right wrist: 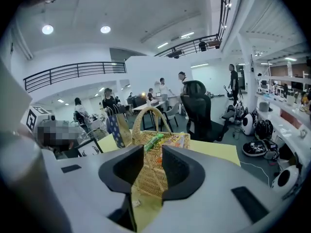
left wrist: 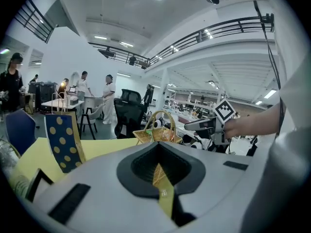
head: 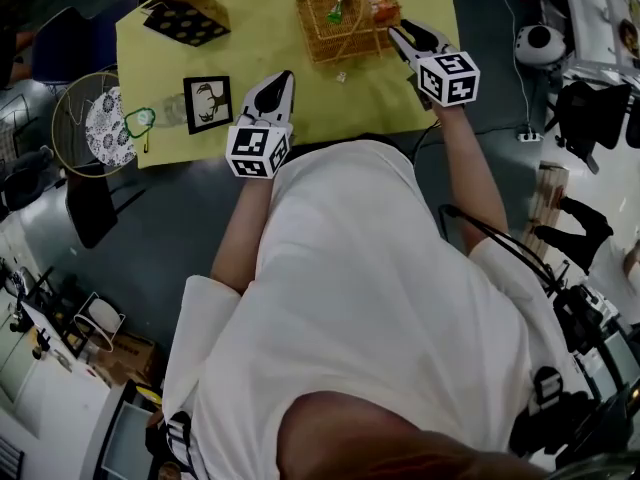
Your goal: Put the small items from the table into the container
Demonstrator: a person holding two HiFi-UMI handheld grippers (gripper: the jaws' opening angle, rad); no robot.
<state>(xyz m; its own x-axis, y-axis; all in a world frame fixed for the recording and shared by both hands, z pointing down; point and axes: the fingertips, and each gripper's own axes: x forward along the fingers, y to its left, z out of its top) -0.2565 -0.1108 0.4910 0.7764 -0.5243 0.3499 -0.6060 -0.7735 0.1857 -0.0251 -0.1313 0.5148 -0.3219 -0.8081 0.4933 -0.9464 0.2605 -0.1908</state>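
Right gripper (head: pixel 397 31) hovered by the wicker basket (head: pixel 320 43), jaws apart, empty; left gripper (head: pixel 287 78) pinched together, idle. A small pale item (head: pixel 341 76) lay on the table (head: pixel 400 103) just before the basket: best come straight down, straddle it, squeeze gently

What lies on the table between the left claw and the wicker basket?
A small pale item, near the wicker basket; the rest is bare yellow cloth. The head view shows it, ahead of the shut left claw.
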